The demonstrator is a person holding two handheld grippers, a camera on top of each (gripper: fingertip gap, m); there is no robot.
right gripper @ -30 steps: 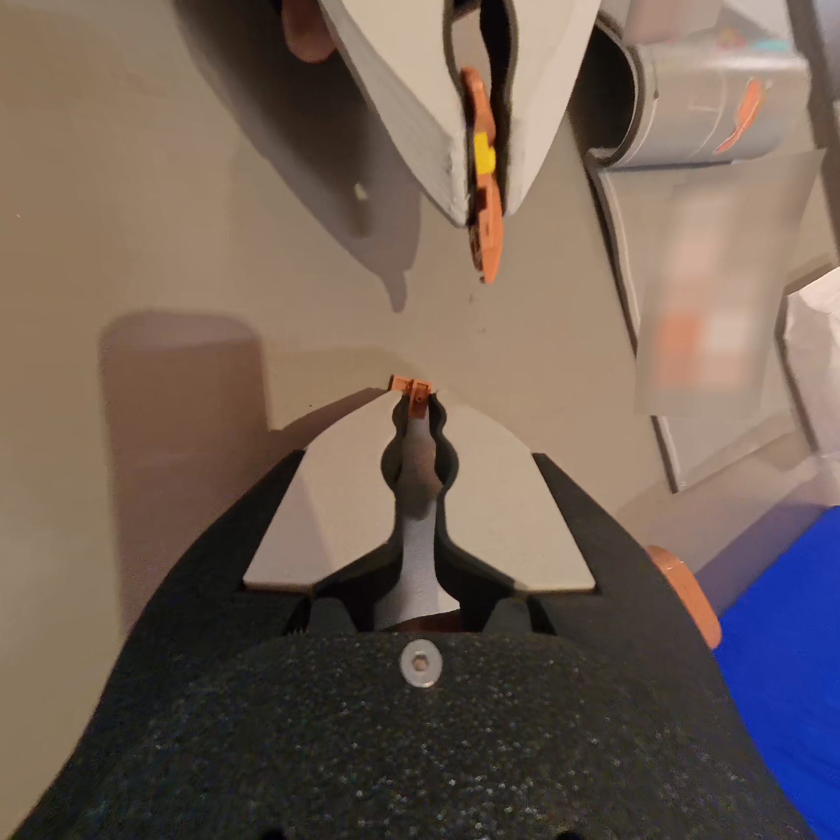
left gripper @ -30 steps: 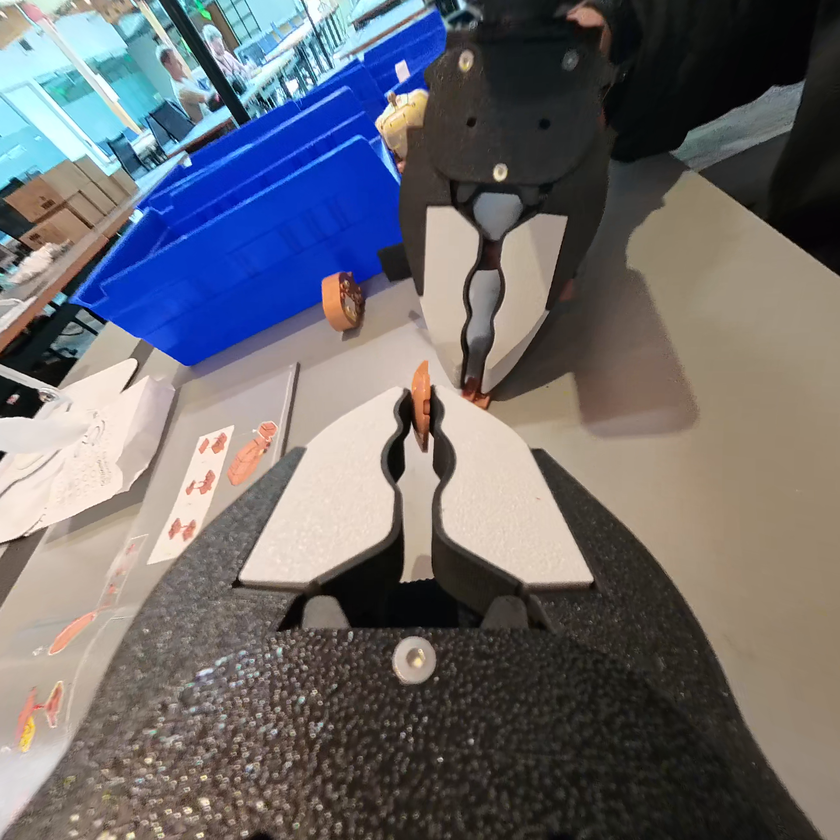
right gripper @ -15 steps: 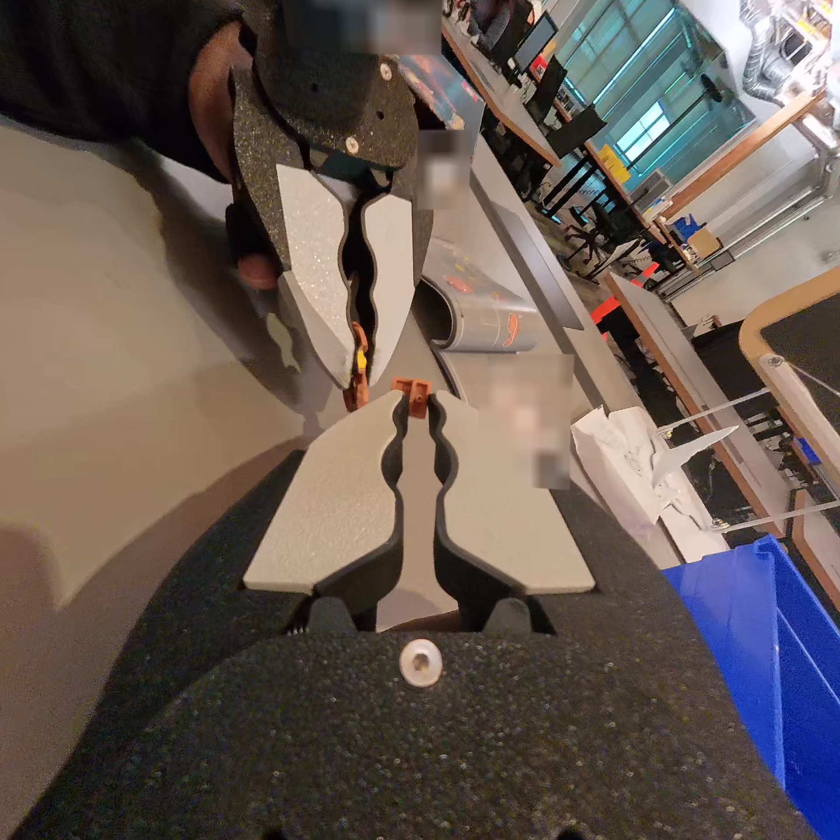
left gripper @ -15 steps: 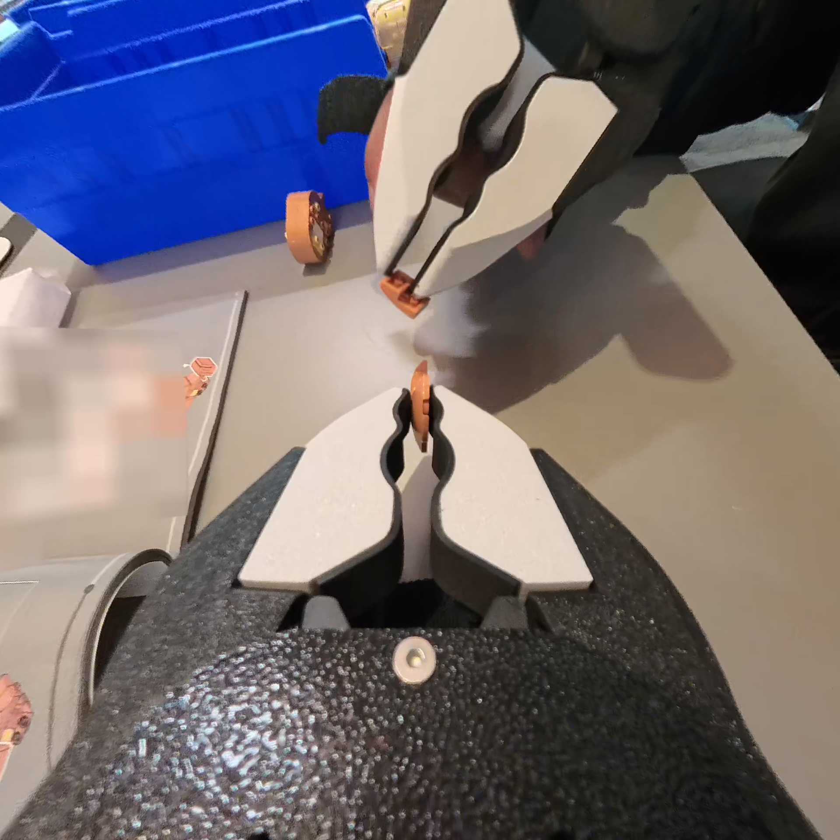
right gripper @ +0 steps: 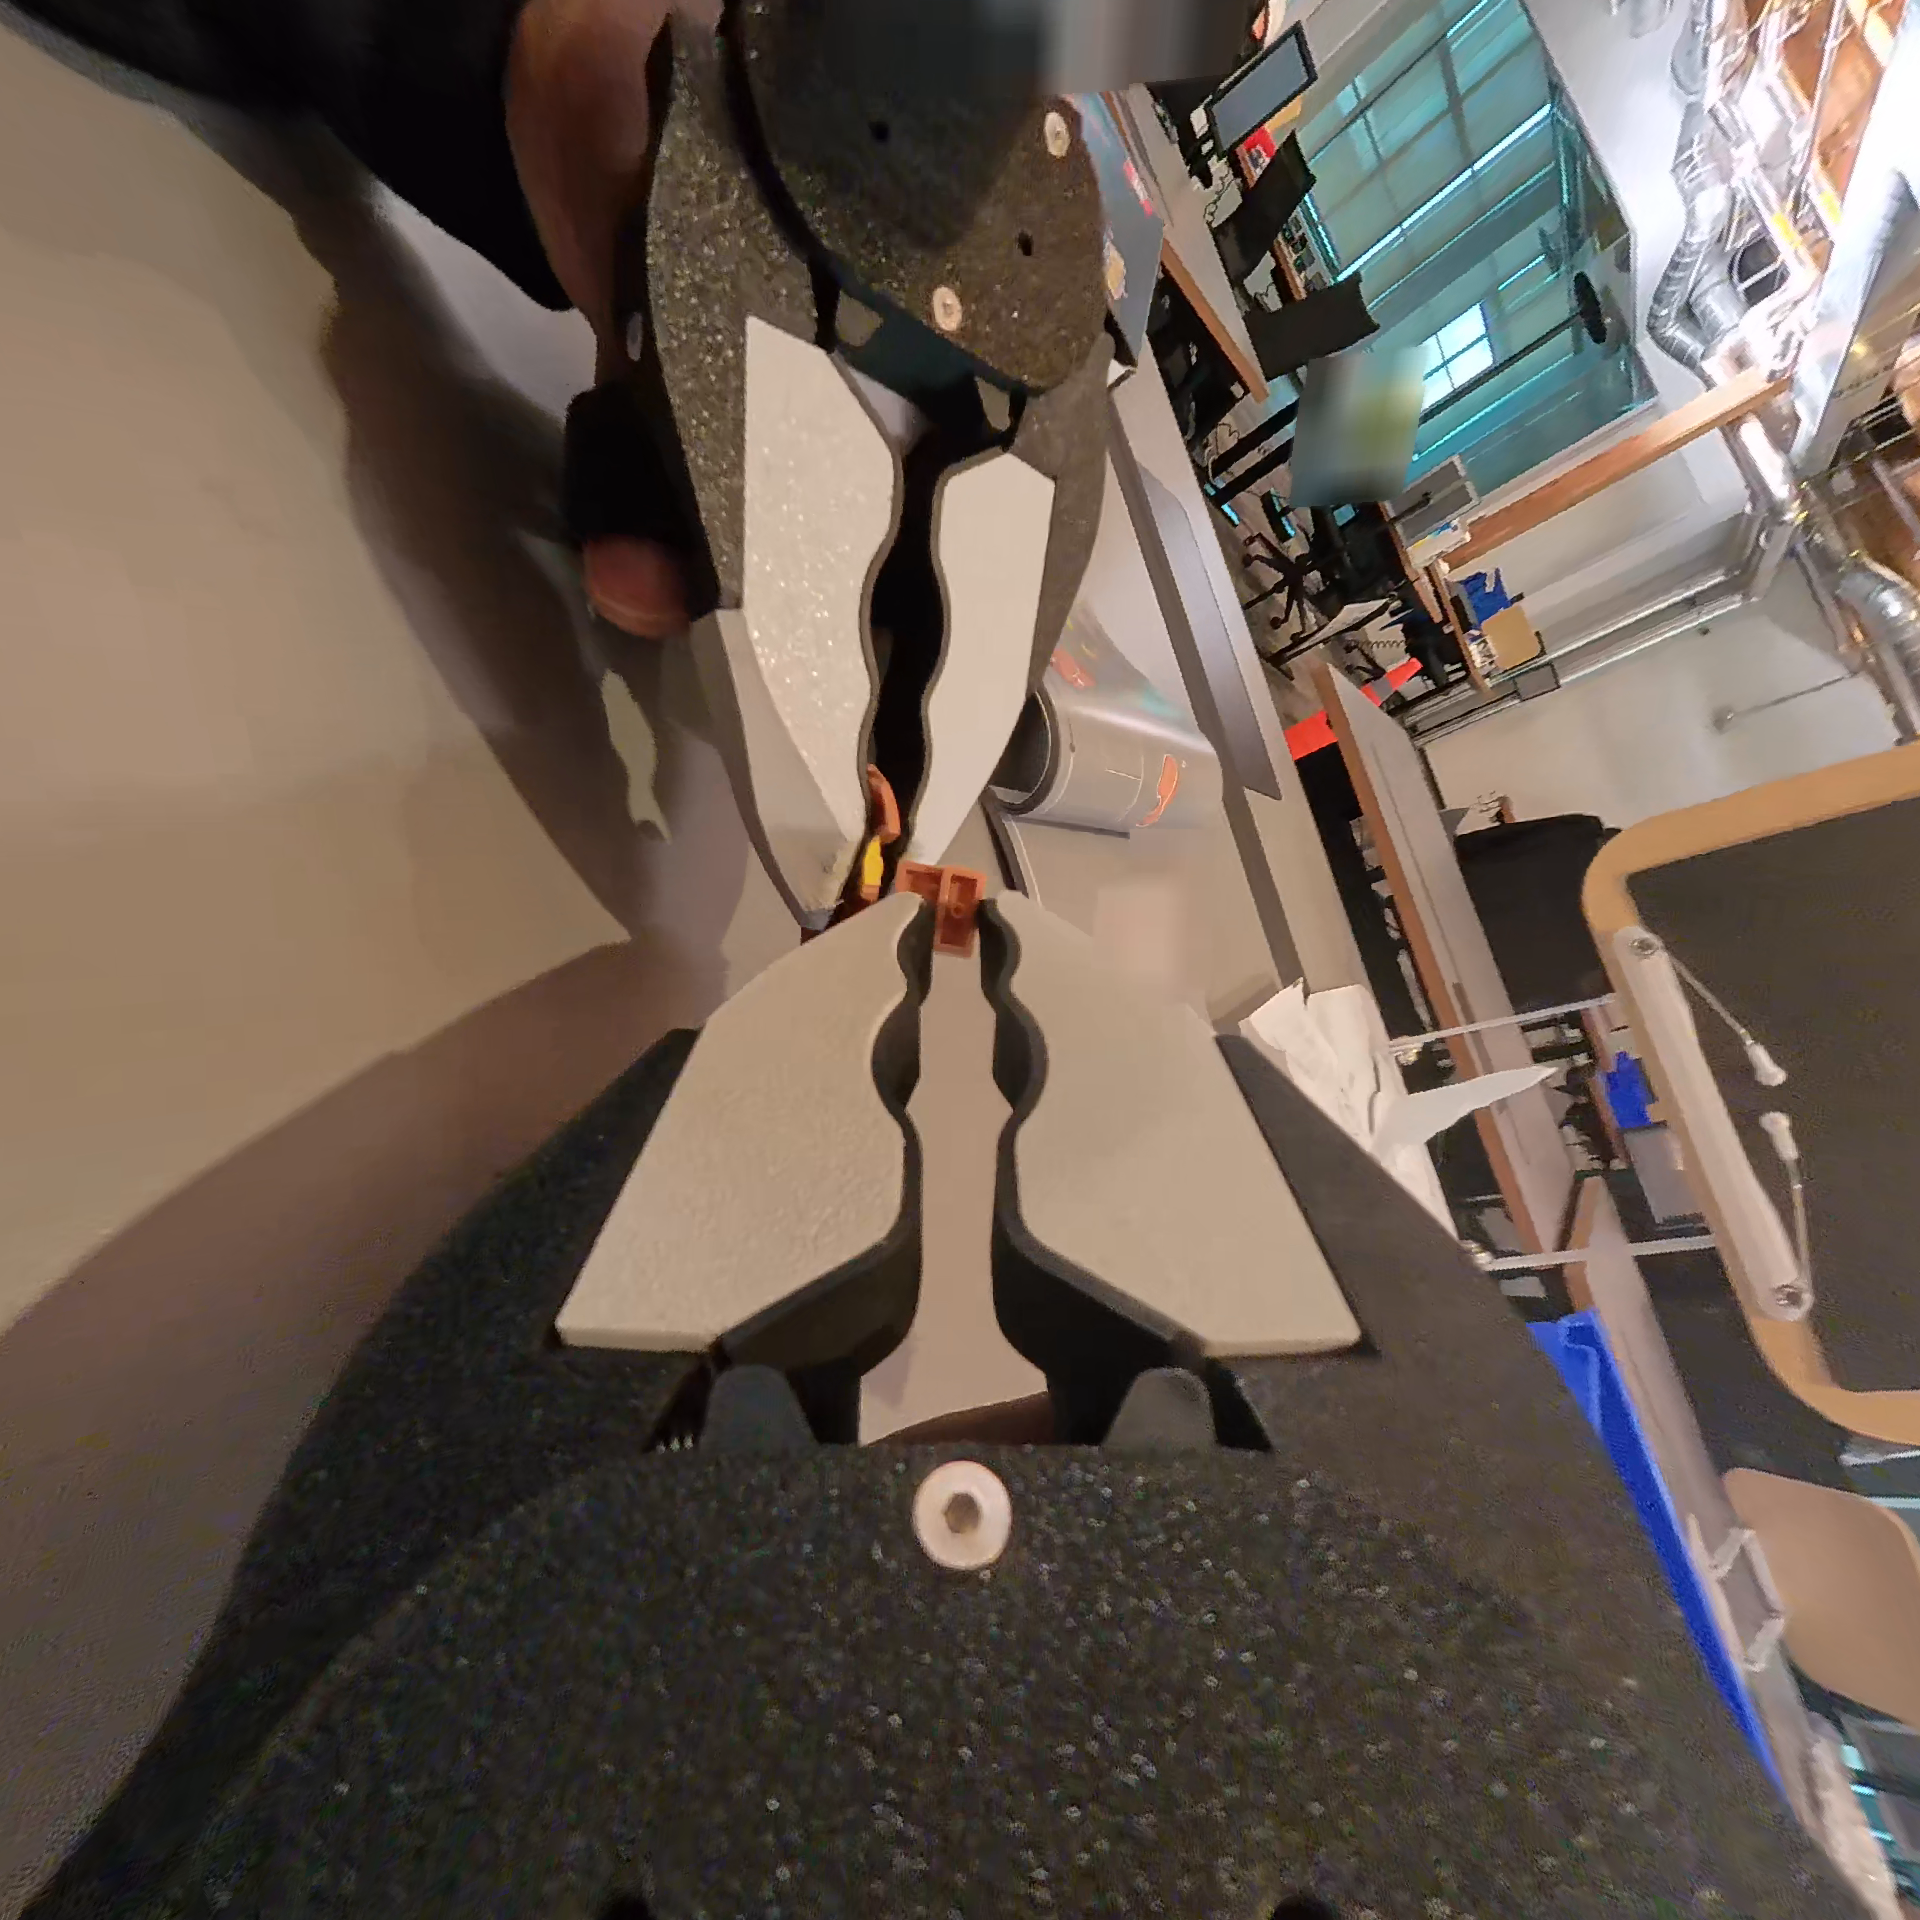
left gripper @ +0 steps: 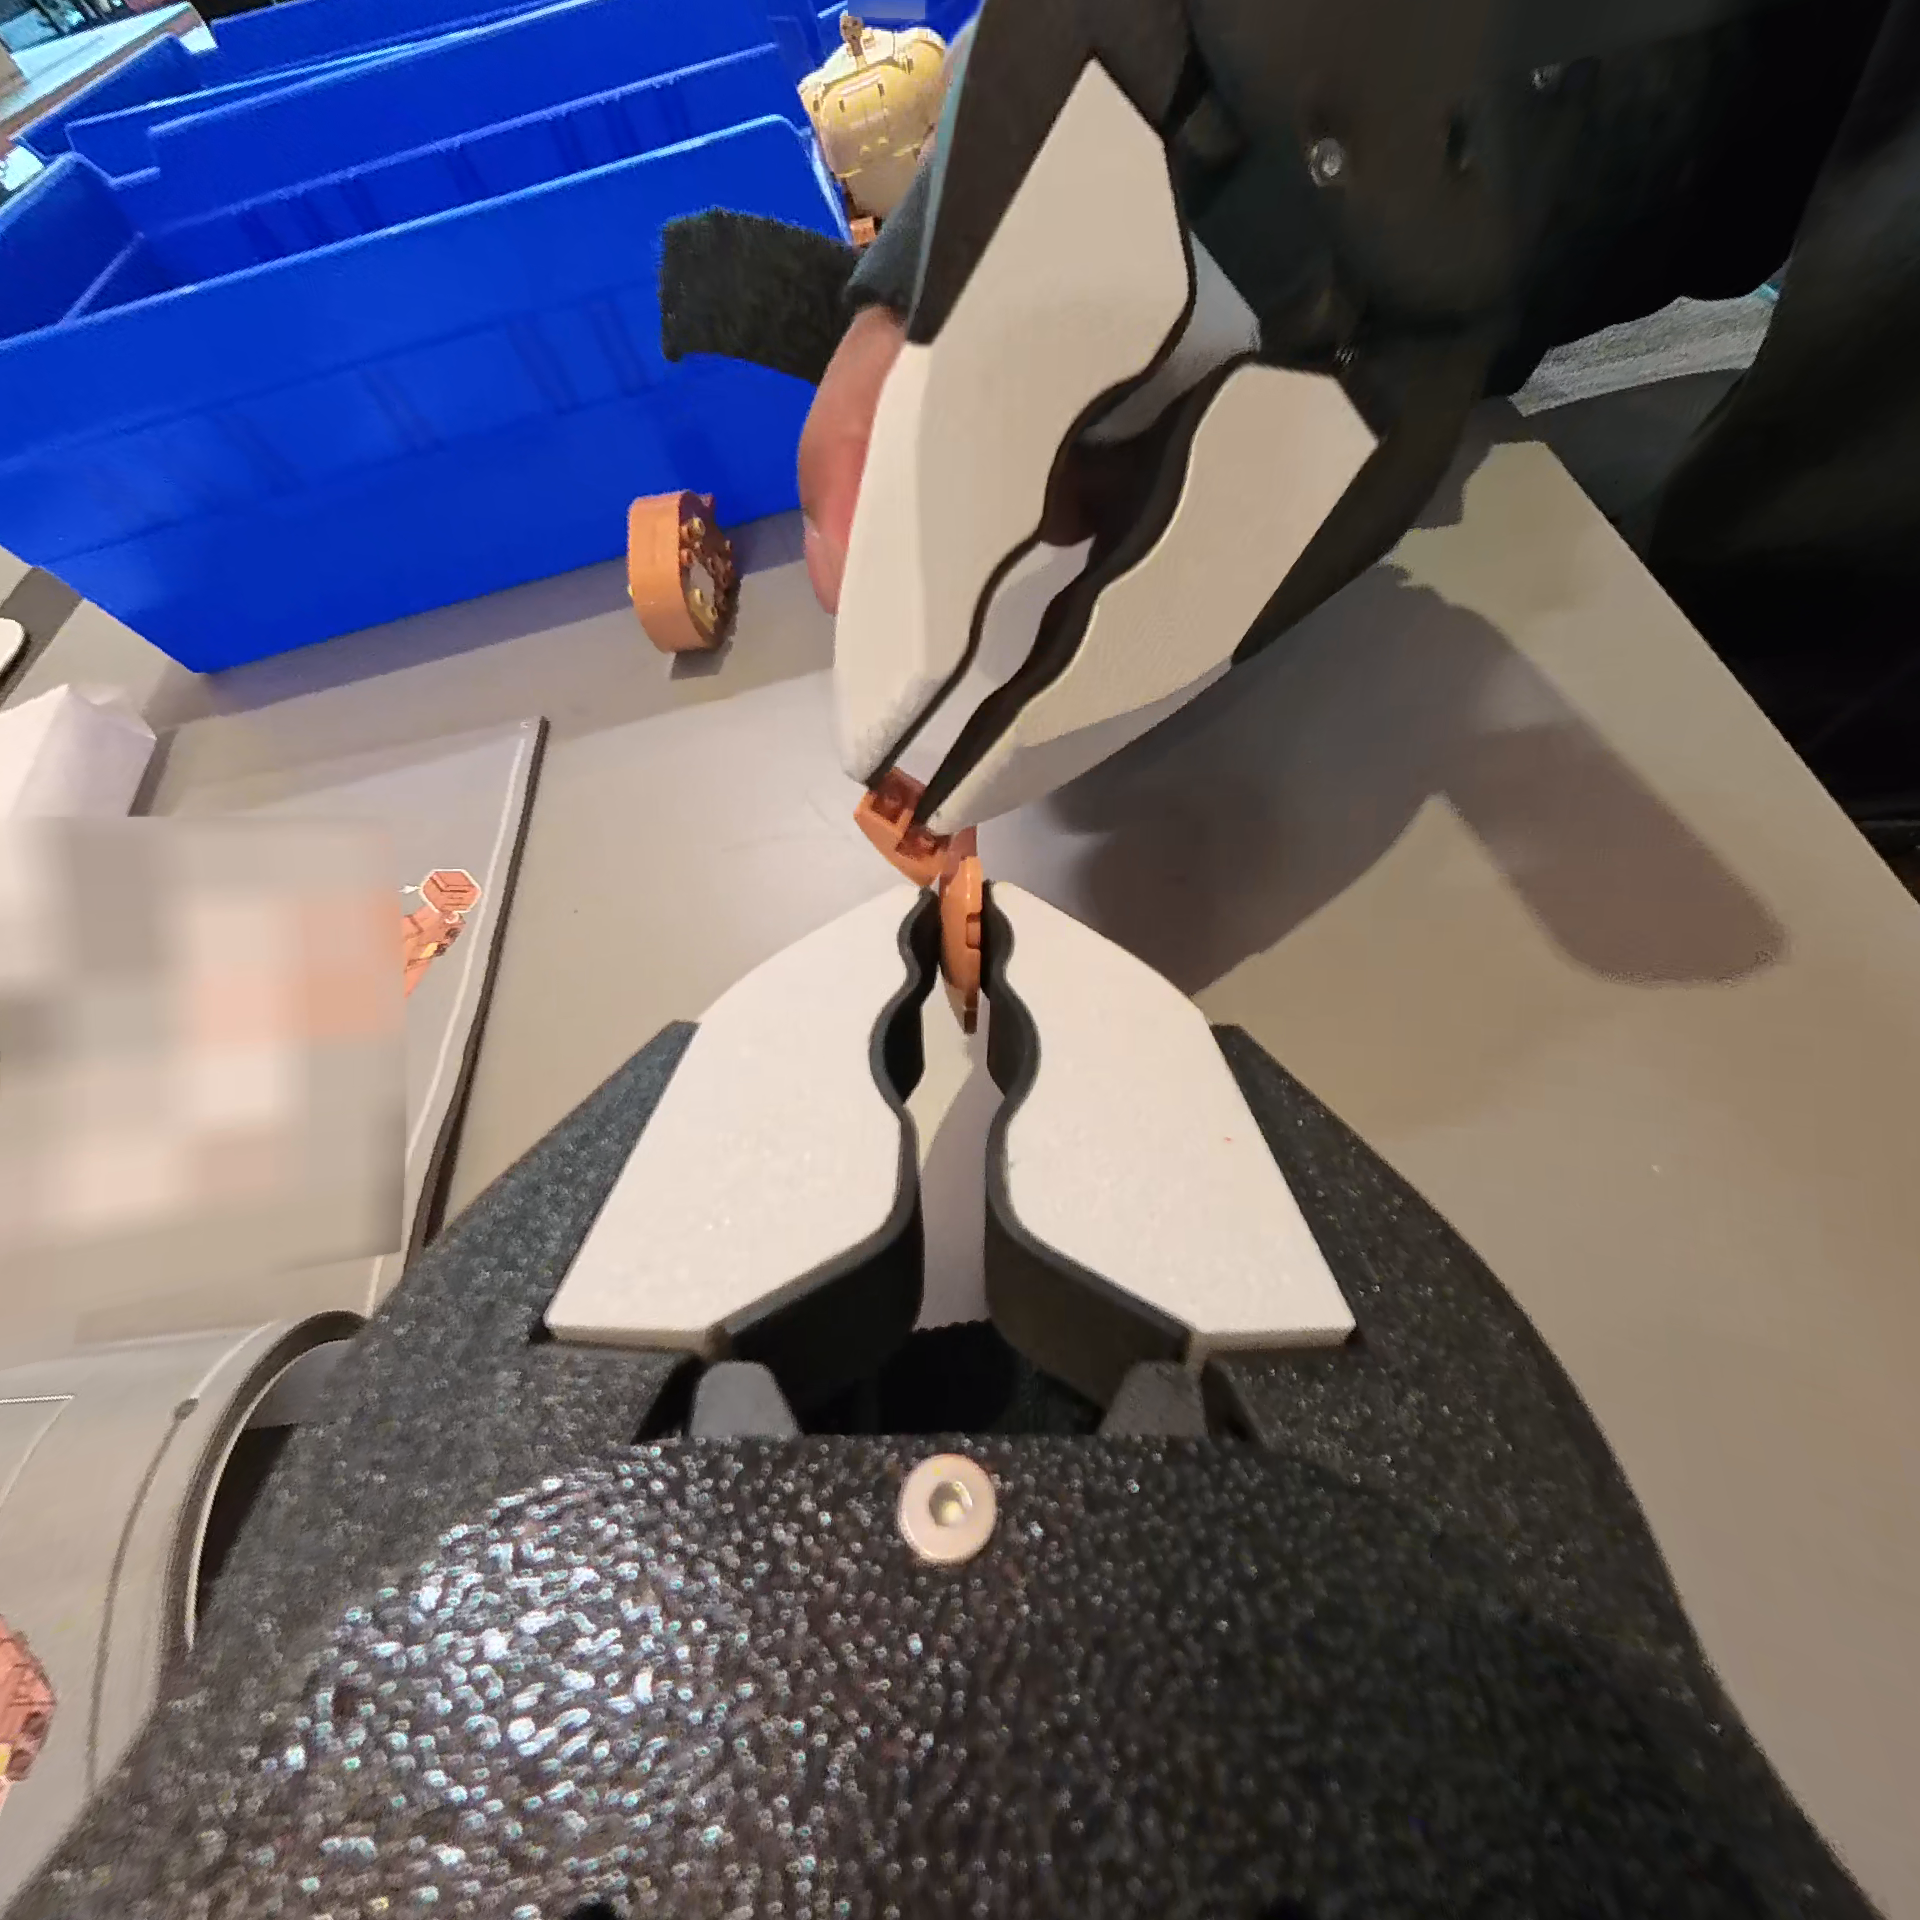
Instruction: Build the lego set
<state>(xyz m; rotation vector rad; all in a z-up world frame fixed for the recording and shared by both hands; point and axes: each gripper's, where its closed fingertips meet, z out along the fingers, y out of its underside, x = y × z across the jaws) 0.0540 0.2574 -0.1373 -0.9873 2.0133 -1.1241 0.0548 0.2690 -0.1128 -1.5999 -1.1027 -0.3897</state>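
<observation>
My left gripper (left gripper: 954, 914) is shut on a flat round orange toy-brick piece (left gripper: 962, 940), held edge-on above the grey table (left gripper: 1558, 1143). That piece has a small yellow part and also shows in the right wrist view (right gripper: 878, 821). My right gripper (right gripper: 948, 914) is shut on a small brown-orange brick (right gripper: 943, 904). In the left wrist view the right gripper (left gripper: 914, 810) comes down from above with that small brick (left gripper: 902, 831) at its tips, right against the top edge of the round piece.
Blue bins (left gripper: 364, 343) stand at the back left, with a round orange wheel-like assembly (left gripper: 681, 587) in front of them. A tan model (left gripper: 873, 104) sits behind the bins. A grey booklet (left gripper: 343, 883) lies at the left, curled at its near end. Crumpled white paper (right gripper: 1340, 1049) lies at the right. Less than 4 cm separates the two grippers' tips. Left tips and right tips are each some 15 cm from the round orange wheel-like assembly (left gripper: 681, 587).
The right gripper has lifted its small brick off the table and brought it close until it meets the round piece in the left gripper. Both grasps have held.
</observation>
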